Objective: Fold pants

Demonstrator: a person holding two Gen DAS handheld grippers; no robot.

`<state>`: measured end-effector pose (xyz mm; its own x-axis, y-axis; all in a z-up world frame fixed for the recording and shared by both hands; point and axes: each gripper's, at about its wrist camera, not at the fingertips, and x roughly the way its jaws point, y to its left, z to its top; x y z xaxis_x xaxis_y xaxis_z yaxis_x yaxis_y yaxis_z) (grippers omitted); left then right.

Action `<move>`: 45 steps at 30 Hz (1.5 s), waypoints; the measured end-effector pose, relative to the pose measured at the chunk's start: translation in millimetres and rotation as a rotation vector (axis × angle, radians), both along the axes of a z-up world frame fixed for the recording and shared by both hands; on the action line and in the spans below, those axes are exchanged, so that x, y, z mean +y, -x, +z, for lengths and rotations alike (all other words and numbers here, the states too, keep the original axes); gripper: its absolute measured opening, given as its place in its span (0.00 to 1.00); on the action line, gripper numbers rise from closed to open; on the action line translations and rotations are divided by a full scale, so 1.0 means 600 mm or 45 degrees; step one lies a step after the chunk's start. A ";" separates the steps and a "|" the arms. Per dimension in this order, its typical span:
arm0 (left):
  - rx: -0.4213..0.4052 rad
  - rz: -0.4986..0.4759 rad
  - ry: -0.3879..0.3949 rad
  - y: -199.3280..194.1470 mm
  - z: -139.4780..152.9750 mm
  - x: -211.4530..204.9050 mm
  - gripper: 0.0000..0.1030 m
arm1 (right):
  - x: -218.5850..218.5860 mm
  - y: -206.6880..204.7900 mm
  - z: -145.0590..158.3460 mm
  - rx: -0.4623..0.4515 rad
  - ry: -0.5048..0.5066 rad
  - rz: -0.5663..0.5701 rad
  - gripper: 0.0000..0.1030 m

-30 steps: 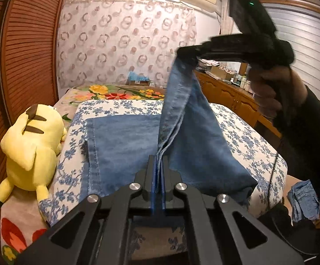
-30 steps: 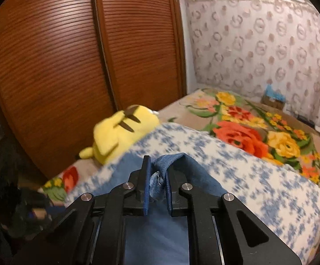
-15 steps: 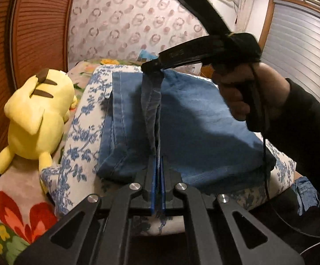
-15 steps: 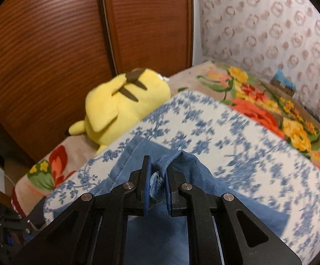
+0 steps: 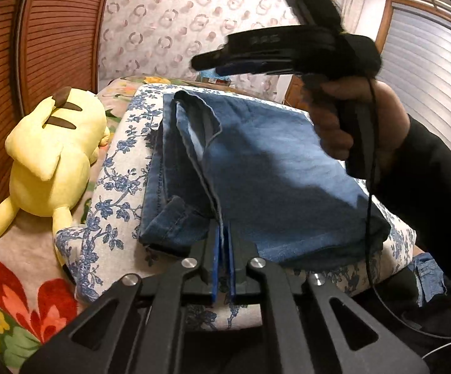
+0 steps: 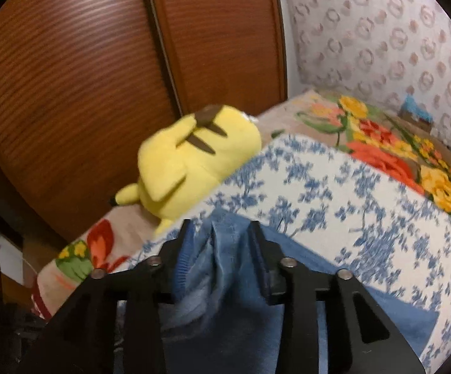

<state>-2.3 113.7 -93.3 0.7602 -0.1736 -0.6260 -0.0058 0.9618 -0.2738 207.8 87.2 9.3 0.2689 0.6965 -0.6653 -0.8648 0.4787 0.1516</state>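
Observation:
Blue denim pants (image 5: 272, 162) lie folded on a blue-flowered cover (image 5: 116, 187) on the bed. My left gripper (image 5: 223, 233) sits at the near edge of the pile; its jaws are just starting to open, the pads still pinching a thin hem. A hand (image 5: 359, 118) holds my right gripper (image 5: 199, 62) above the far side of the pants. In the right wrist view that gripper (image 6: 219, 227) is opening, with a loose bunch of denim (image 6: 225, 280) between the pads, which stand apart from it.
A yellow plush toy (image 5: 50, 155) lies left of the pants, against the brown slatted wardrobe doors (image 6: 69, 93). A flowered blanket (image 5: 22, 296) covers the bed. Another denim garment (image 5: 428, 277) lies low at the right.
The right gripper came down over the bed, then spread its jaws and released the fold. The lifted pant leg has dropped onto the pile. The left gripper sank early on and still holds the hem.

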 end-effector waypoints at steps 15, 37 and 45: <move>0.009 0.113 -0.061 -0.007 0.009 0.030 0.40 | -0.100 -0.011 -0.017 -0.096 0.114 -0.104 0.45; -0.030 -0.010 -0.118 -0.067 0.048 -0.060 0.40 | -0.360 0.033 -0.005 -0.080 0.106 -0.341 0.57; -0.016 -0.091 -0.158 -0.087 0.049 -0.115 0.40 | -0.388 0.069 -0.056 0.001 0.116 -0.351 0.60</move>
<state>50.0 44.7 -64.0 0.7567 -0.1492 -0.6365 0.0666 0.9861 -0.1519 166.4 -145.5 -24.6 0.4392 0.5347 -0.7220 -0.6999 0.7075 0.0982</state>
